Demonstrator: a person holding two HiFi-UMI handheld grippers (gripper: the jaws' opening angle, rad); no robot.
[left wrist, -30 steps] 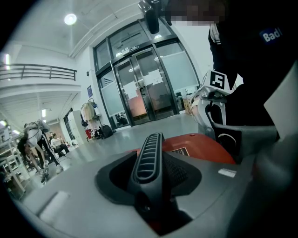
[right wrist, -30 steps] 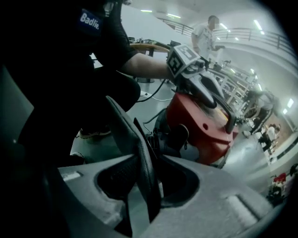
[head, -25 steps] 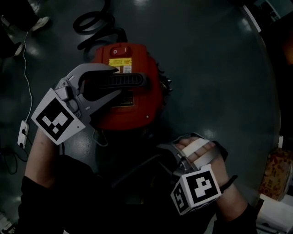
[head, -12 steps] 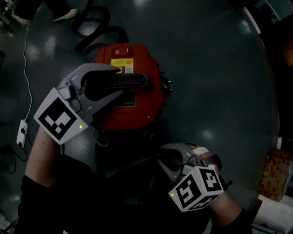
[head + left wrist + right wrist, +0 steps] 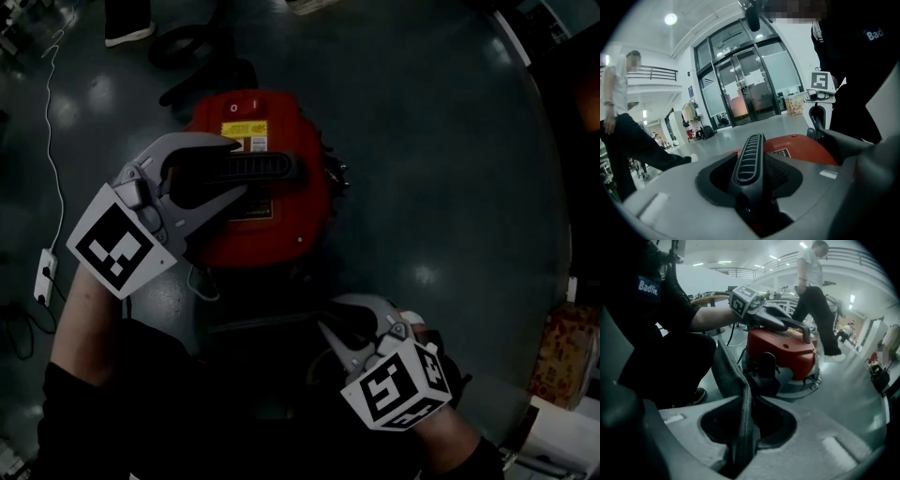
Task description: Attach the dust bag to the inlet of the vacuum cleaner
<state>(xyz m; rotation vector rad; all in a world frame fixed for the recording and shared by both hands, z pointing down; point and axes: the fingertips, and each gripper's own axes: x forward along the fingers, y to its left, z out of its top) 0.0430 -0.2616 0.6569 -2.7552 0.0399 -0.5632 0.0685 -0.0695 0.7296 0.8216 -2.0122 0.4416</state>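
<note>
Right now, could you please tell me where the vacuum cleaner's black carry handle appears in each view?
Head view: the carry handle lies upper centre, clamped in the left gripper.
Left gripper view: the carry handle stands lower centre, between the jaws.
Right gripper view: the carry handle sits upper right of centre, atop the vacuum.
Shared landmark: the red vacuum cleaner body.

Red vacuum cleaner (image 5: 267, 202) upright, dark dust bag (image 5: 725, 371) beside inlet (image 5: 766, 364)
</note>
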